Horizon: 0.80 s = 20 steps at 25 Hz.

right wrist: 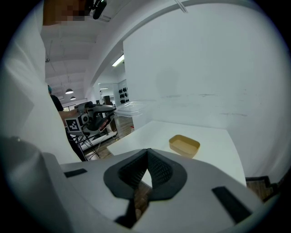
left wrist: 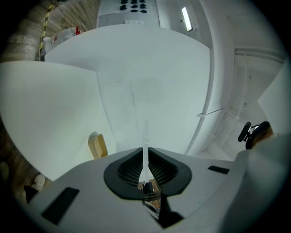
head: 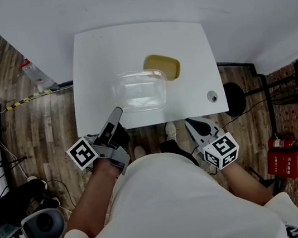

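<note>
Clear plastic makes up the tub (head: 143,90) that the left gripper (head: 116,113) pinches by its near rim. In the left gripper view the thin rim stands upright between the 2 jaws, which are narrowed tight onto it. The tub shows at the middle of the head view, over the near half of the white table (head: 99,56). Its far corner overlaps the yellow tray (head: 163,67) just behind it. In the right gripper view the tub looks raised off the tabletop. The right gripper (head: 191,123) hangs at the lower right of the head view, off the table's near edge, its jaws pressed together with nothing between them. A small round cap (head: 212,97) lies near the table's right corner.
</note>
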Motion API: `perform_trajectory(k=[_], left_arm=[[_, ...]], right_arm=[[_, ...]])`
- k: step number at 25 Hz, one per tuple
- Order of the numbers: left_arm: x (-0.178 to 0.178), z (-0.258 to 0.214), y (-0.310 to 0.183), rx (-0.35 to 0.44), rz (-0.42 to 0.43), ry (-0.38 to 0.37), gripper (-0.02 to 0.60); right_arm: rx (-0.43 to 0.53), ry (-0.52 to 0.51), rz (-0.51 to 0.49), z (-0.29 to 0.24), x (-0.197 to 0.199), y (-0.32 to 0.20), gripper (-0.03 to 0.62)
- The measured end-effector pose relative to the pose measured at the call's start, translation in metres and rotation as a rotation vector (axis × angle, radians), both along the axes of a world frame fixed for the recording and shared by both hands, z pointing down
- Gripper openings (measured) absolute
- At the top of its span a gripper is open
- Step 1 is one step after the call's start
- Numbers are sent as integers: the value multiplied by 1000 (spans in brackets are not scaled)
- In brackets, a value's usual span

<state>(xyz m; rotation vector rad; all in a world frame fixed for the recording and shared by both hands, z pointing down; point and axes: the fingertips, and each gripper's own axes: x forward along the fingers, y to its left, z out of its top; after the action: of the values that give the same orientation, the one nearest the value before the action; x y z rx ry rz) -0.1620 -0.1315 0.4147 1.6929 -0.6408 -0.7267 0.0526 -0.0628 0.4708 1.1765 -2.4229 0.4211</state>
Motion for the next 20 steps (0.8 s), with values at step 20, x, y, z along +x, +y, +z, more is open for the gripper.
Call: perform_trajectory(k=[20], left_arm=[[3, 3, -5, -13, 26, 1, 46]], right_arm=[[-1, 19, -9, 4, -5, -4, 6]])
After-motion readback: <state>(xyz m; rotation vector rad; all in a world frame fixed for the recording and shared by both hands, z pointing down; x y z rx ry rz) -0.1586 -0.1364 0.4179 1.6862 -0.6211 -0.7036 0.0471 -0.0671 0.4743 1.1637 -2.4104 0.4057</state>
